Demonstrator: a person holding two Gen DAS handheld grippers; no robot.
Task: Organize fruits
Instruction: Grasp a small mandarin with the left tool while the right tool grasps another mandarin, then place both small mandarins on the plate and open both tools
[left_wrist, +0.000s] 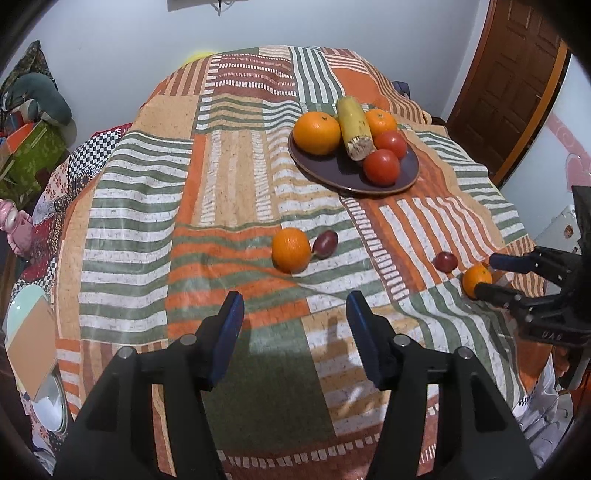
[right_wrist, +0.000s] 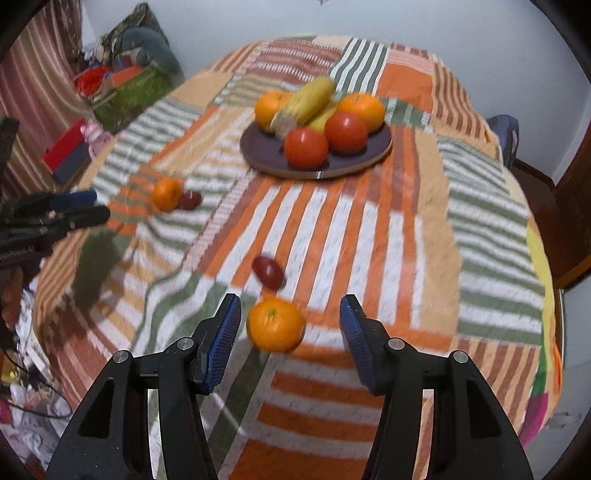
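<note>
The right claw (right_wrist: 290, 325) is held spread around a loose orange (right_wrist: 275, 324) lying on the worktop (right_wrist: 369, 236) well short of the plate (right_wrist: 269, 155), while the left claw (left_wrist: 295, 328), also spread, is kept empty farther off.

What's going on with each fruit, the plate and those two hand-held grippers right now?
Plate: holds two oranges, two tomatoes, one banana.
Left orange: loose on the cloth, touching a plum.
Right orange: on the cloth, between the open fingers, ungripped.
Second plum: loose, beyond that orange.
Left hand-held gripper: open, empty.
Right hand-held gripper: open around the orange.
</note>
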